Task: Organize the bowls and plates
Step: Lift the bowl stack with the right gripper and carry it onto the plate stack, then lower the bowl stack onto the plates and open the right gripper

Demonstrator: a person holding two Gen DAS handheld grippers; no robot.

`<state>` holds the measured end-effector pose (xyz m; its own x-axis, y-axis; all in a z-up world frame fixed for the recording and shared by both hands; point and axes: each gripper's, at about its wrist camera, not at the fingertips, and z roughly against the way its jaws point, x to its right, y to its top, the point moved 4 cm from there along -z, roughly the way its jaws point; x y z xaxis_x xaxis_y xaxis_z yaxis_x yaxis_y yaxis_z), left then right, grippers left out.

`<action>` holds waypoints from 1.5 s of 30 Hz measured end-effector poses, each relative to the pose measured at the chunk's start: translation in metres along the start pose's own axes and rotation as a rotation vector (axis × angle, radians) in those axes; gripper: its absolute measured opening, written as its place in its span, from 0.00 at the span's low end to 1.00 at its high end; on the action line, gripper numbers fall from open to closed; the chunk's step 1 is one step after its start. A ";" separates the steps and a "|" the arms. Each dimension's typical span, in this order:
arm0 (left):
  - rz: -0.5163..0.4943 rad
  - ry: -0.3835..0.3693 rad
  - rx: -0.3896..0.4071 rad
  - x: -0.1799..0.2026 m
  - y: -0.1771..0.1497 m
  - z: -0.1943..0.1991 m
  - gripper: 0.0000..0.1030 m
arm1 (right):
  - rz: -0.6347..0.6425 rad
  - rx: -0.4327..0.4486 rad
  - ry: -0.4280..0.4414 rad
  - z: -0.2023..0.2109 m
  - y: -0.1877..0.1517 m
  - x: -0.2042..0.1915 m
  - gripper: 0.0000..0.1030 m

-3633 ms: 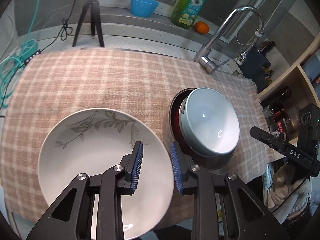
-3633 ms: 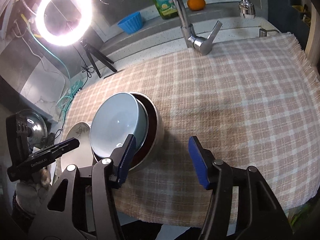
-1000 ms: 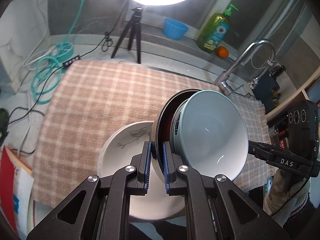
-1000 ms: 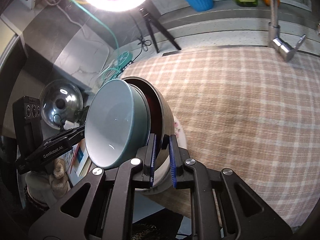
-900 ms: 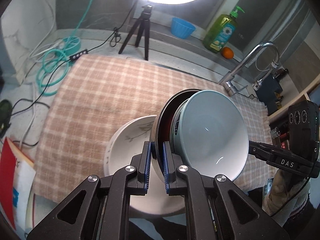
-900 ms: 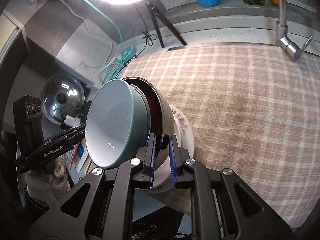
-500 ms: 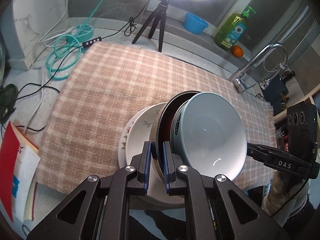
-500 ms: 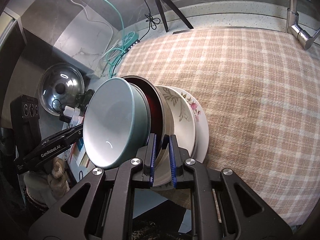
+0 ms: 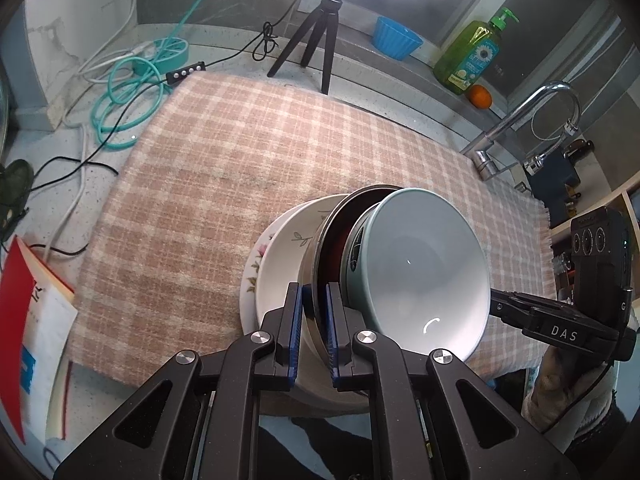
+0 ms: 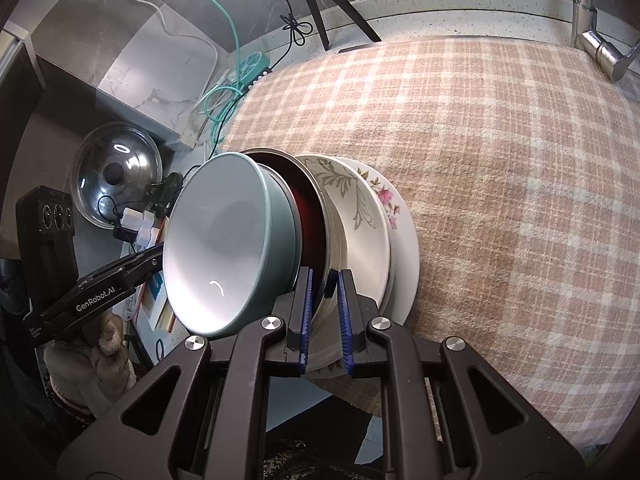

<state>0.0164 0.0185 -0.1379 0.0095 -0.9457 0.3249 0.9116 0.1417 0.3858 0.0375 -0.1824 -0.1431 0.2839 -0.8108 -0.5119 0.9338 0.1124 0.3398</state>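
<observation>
Checked cloth (image 9: pixel 248 168) is covering the counter, a ring light tripod (image 9: pixel 320 36) standing behind it. Left gripper (image 9: pixel 314 320) and right gripper (image 10: pixel 323 312) are both clamping the metal bowl (image 10: pixel 332 272) rim, above the stacked plates (image 10: pixel 372 224).

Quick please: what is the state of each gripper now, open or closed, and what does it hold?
Left gripper: closed on the rim of the steel bowl.
Right gripper: closed on the same bowl's rim.
</observation>
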 end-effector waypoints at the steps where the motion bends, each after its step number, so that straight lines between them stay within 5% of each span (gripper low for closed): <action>1: -0.001 0.001 -0.001 0.000 0.000 0.000 0.08 | 0.001 0.001 0.001 0.000 0.000 0.000 0.13; 29: 0.033 0.027 0.086 -0.010 -0.001 0.020 0.11 | 0.065 0.048 -0.038 0.023 0.001 -0.008 0.16; 38: 0.021 0.035 0.134 0.003 -0.015 0.041 0.11 | 0.106 0.096 -0.089 0.046 -0.006 -0.006 0.28; 40: 0.009 0.039 0.139 0.010 -0.020 0.043 0.20 | 0.118 0.113 -0.098 0.052 -0.007 -0.007 0.45; 45: -0.024 0.077 0.169 0.028 -0.028 0.052 0.46 | 0.164 0.162 -0.130 0.071 -0.012 -0.009 0.54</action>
<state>-0.0305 0.0036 -0.0948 0.0256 -0.9681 0.2494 0.8300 0.1596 0.5344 0.0083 -0.2170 -0.0869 0.3885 -0.8573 -0.3379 0.8277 0.1635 0.5368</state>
